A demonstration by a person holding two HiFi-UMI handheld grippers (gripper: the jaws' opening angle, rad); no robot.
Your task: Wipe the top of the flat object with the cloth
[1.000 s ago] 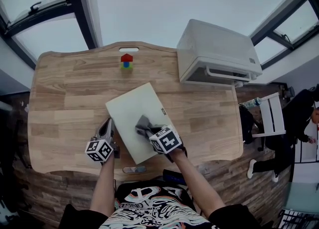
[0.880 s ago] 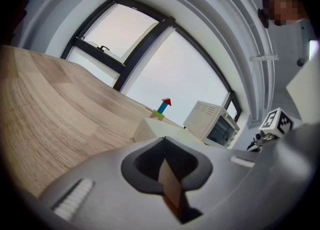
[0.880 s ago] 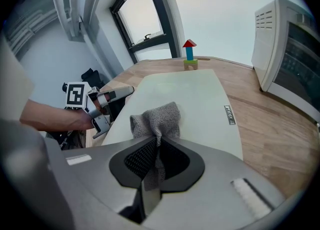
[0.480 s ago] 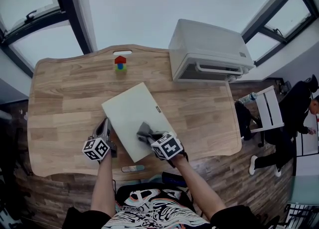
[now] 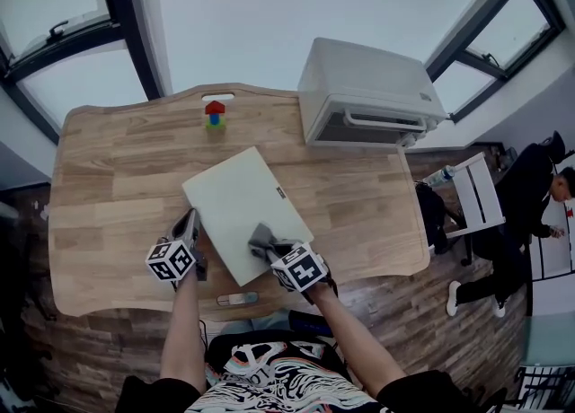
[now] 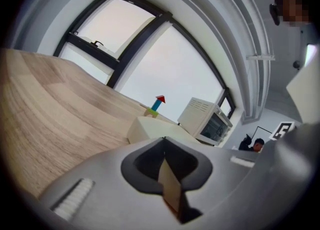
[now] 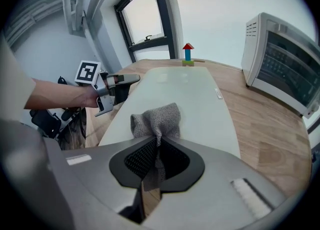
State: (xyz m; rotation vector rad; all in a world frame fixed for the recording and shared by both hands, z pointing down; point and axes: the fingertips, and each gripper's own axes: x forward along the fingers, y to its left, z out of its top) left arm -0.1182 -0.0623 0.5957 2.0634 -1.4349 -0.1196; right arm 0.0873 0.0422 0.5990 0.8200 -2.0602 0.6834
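Sliding nearer, the right gripper [image 5: 270,247] is dragging the grey cloth [image 7: 156,119], pinched between its jaws, toward the white board's [image 5: 235,197] near right edge. That board is lying diagonally on the wooden table [image 5: 108,187], its long axis running far-left to near-right, with bare wood showing on every side. The left gripper [image 5: 190,228], jaws closed on nothing, is sitting at its left edge.

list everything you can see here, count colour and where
table: one, light wood, fills the middle
board: one, pale white, flat on the table in front of the person
cloth: one, grey, bunched on the board's near end
toy blocks: one stack, red on blue on green, table's far edge
microwave: one, white, table's far right corner
chair: one, white, on the floor to the right
bystander: one, dark clothes, beyond the chair
windows: several, dark frames, along the walls
left gripper: one, grey, jaws shut, at the board's left edge
right gripper: one, grey, jaws shut on the cloth
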